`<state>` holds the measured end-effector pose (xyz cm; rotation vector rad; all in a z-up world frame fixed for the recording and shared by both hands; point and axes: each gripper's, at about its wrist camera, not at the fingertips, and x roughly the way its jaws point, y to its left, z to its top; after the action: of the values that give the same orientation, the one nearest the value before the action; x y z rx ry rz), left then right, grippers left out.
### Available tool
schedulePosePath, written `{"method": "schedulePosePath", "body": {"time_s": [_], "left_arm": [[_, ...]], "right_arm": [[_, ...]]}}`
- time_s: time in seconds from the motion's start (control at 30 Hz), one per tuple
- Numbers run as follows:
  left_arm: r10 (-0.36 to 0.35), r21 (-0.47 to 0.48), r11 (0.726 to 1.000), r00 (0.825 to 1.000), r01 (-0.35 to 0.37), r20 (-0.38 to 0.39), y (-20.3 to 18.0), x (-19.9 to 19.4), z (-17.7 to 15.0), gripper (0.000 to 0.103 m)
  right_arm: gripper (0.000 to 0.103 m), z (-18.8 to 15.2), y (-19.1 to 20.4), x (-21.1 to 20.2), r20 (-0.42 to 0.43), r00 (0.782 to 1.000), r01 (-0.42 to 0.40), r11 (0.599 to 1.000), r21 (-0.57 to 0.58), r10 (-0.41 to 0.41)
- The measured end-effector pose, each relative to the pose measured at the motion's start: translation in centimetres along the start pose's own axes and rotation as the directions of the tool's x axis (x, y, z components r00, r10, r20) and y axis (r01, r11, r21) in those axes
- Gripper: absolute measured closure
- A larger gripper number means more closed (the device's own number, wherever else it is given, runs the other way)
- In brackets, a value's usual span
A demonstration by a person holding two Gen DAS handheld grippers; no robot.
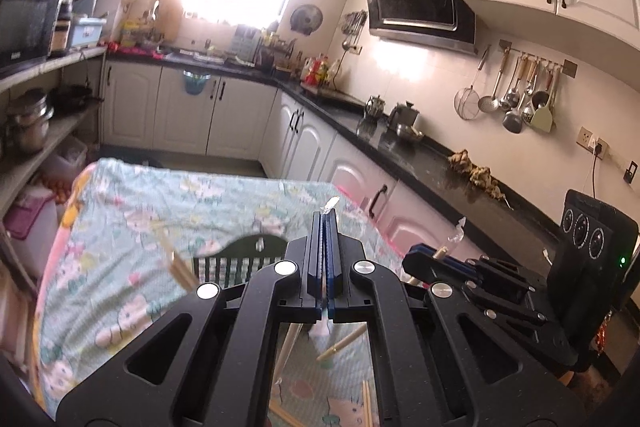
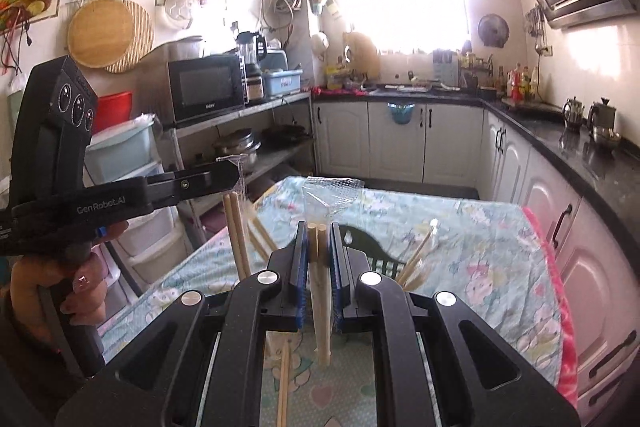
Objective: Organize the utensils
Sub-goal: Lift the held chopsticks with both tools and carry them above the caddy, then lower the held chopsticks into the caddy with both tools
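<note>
My right gripper (image 2: 320, 227) is shut on a pair of wooden chopsticks (image 2: 320, 283) standing upright in a clear plastic sleeve (image 2: 330, 193). My left gripper (image 1: 325, 217) is shut on the top of a clear wrapper (image 1: 331, 203). In the right wrist view that wrapper (image 2: 239, 167) hangs from the left gripper (image 2: 234, 173) with a second chopstick pair (image 2: 238, 239) below it. Both grippers are raised above the table, side by side. A black slatted utensil basket (image 1: 236, 261) stands on the table ahead, holding a few chopsticks (image 2: 418, 259).
The table wears a floral cloth (image 1: 168, 199). Loose chopsticks (image 2: 284, 379) lie on it under the grippers, with others at the left (image 1: 182, 269). A black counter (image 1: 420, 163) runs along the right and shelves (image 2: 248, 111) stand on the left. A hand (image 2: 86, 291) holds the left gripper's handle.
</note>
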<state>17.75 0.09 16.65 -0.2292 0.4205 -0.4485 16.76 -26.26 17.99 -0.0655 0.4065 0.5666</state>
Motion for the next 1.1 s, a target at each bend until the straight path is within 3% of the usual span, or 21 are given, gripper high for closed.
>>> {"method": "schedulePosePath", "body": {"time_s": [0.63,0.87,1.1], "left_arm": [[0.082,0.054,0.995,0.990,-0.089,0.116,-0.1,1.3,9.2,0.103],[0.122,0.031,0.992,0.986,-0.126,0.114,1.8,3.5,9.1,0.103],[0.135,0.005,0.991,0.988,-0.136,0.078,3.6,5.6,7.2,0.103]], "right_arm": [[0.093,7.1,-2.0,0.3,0.164,0.985,0.060,0.998,-0.016,-0.057],[0.093,7.5,-3.2,1.9,0.172,0.982,0.076,0.997,0.000,-0.075],[0.093,6.4,-4.1,4.4,0.126,0.989,0.074,0.997,0.031,-0.078]]}}
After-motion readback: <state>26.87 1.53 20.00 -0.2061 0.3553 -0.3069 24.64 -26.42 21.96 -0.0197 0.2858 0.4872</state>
